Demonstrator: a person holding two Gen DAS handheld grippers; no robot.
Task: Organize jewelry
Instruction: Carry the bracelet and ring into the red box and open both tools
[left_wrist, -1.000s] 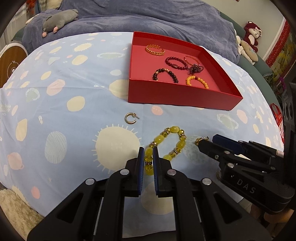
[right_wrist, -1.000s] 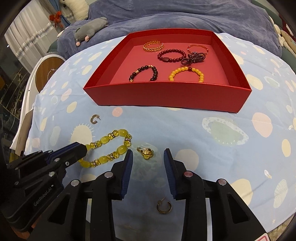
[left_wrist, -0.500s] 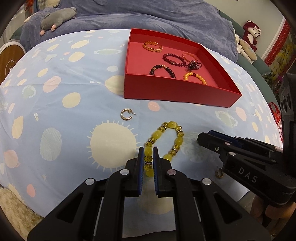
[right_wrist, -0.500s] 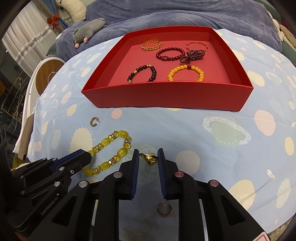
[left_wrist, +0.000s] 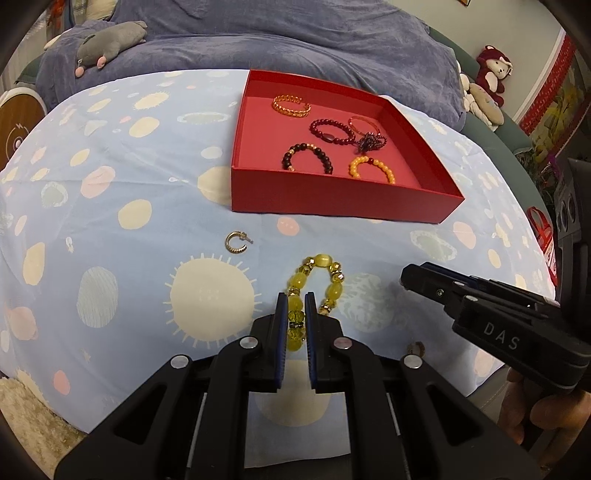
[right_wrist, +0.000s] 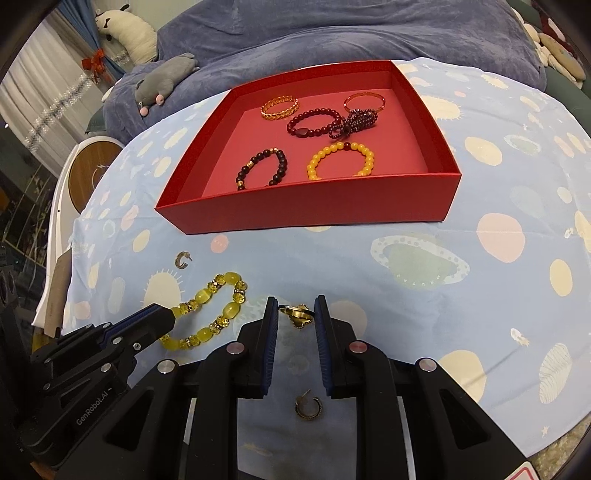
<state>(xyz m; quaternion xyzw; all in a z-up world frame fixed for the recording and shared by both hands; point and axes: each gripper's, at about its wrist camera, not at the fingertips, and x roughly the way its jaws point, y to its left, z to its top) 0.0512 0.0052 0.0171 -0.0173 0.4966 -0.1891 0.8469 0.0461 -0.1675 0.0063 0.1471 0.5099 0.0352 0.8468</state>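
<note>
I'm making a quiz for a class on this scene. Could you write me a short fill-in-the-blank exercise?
1. The left gripper is shut on the ____ bead bracelet.
2. The right gripper holds a gold ____.
3. The red tray contains ____ bracelets.
4. ____ hoop earrings lie on the cloth.

Missing words: yellow; ring; six; Two

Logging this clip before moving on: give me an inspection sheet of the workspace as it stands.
Surface: pale blue cloth with planet prints, flat.
Job's things: red cardboard tray holds six bracelets; yellow bead bracelet, small gold ring and two gold hoop earrings are outside it.
Clutter: nothing seen.
Grippers: left gripper shut on the yellow bead bracelet; right gripper has just been closing, and its pads now pinch the small gold ring.
Cables: nothing seen.
Surroundings: blue blanket, grey plush toy, red plush monkey.
</note>
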